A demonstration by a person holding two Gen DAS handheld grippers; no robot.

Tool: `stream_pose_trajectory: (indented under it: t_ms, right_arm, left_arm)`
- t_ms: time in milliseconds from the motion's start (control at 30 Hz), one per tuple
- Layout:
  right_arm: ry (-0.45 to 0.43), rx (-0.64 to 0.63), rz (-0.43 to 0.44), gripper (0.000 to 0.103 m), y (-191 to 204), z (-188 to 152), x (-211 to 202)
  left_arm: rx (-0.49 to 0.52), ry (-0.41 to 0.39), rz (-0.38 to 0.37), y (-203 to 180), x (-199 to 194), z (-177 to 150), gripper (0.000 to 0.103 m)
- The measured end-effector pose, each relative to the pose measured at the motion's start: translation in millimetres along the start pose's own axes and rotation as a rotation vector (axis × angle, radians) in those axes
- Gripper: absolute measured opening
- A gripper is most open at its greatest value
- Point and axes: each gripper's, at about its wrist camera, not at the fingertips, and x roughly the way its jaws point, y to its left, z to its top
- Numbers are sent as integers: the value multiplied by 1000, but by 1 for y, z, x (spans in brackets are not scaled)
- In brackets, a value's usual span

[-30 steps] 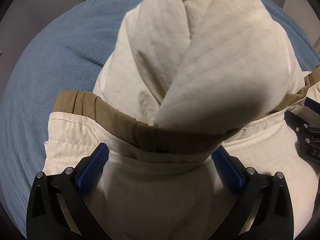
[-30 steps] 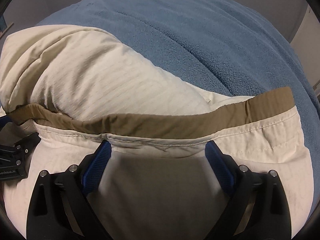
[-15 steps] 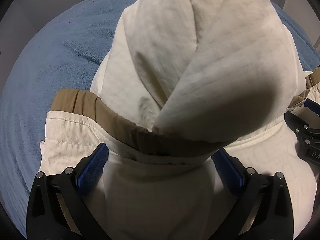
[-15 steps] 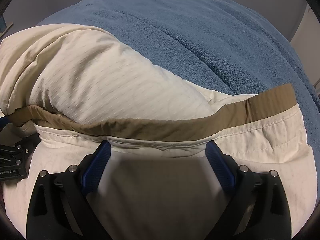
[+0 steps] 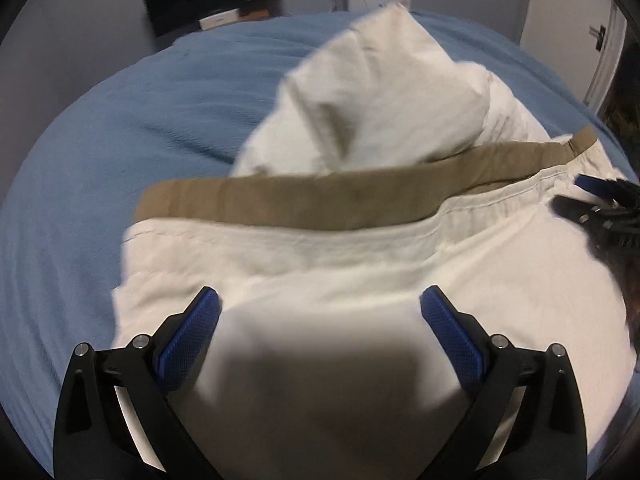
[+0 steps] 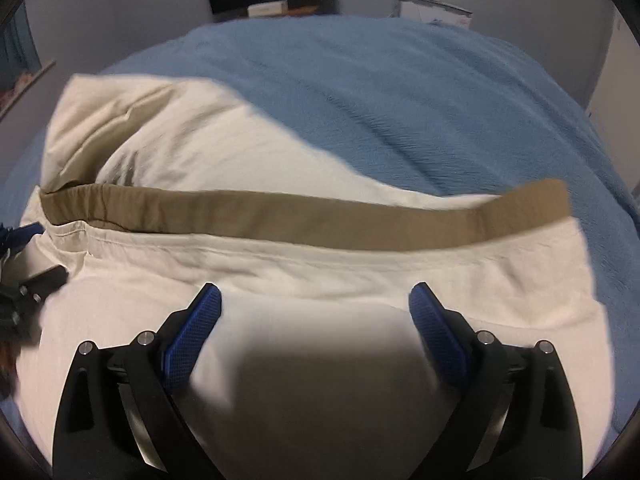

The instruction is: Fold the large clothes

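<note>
Cream garment (image 5: 360, 248) on blue bed (image 5: 120, 140), tan band (image 6: 280, 216) across middle, bunched part beyond band. Left hand-held gripper (image 5: 319, 328) and right hand-held gripper (image 6: 315, 320) both wide, over near edge, gripping nothing. Judgement: keep both level, flatten bunch before next fold.

The cloth (image 5: 360, 120) is cream white with thin faint lines, and it has a tan band (image 5: 320, 200) ahead of the left claw (image 5: 320, 306). The blanket (image 6: 400, 80) beyond is blue. Both claws are black with blue dotted pads (image 6: 192, 332).
</note>
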Motion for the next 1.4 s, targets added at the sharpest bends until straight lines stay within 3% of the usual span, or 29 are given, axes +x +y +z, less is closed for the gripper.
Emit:
stream_pose_trajectory:
  t_ms: [67,133,200,267,367,500,700,833,967,1100,1200,1267,1400]
  right_arm:
    - [-35,72,-2,90,-28,-3,-13]
    - [-84,128,-63,90,-55,-7,-25]
    - [-82,156,-110,90,-74,-11,-24]
    - [-44,181,-77,90,-88,-15,-14]
    - [-15,113,-142,90,-77,-13,-2]
    - [19,85,-177,92,-68,-7,17]
    - [40,101,-149,94,-75,-1,34]
    - [-2,106,-120,94,-69,-7,11]
    - [-105,102,-35,94,-52,-38,-47]
    - [-168,18,17,94,-27,-86,-96]
    - [-149,-47,-14,94,-13,-116,-103]
    - [-128,-97,-61,94,-5,-138,-102]
    - [-121,-89,-66,94,-11,-164,-95]
  left_arm:
    - [-38,-26,7,13,-8,-6,98]
    - [-81,-65,9,22,-14,-12,98]
    - [-110,-102,48,26,-15,-16,98]
    - [-132,-127,90,27,-13,-20,97]
    - [-149,-84,123,33,0,-22,98]
    - [-224,5,62,45,20,-29,98]
    - [-250,15,52,50,28,-34,98]
    - [-234,-6,55,46,20,-36,98]
    - [-199,-73,46,38,-23,-47,96]
    - [-72,-109,9,14,-65,-81,96]
    - [-29,-57,19,2,-67,-112,96]
    - [-48,-37,4,4,-60,-122,96]
    - [-40,-31,14,-2,-47,-130,97]
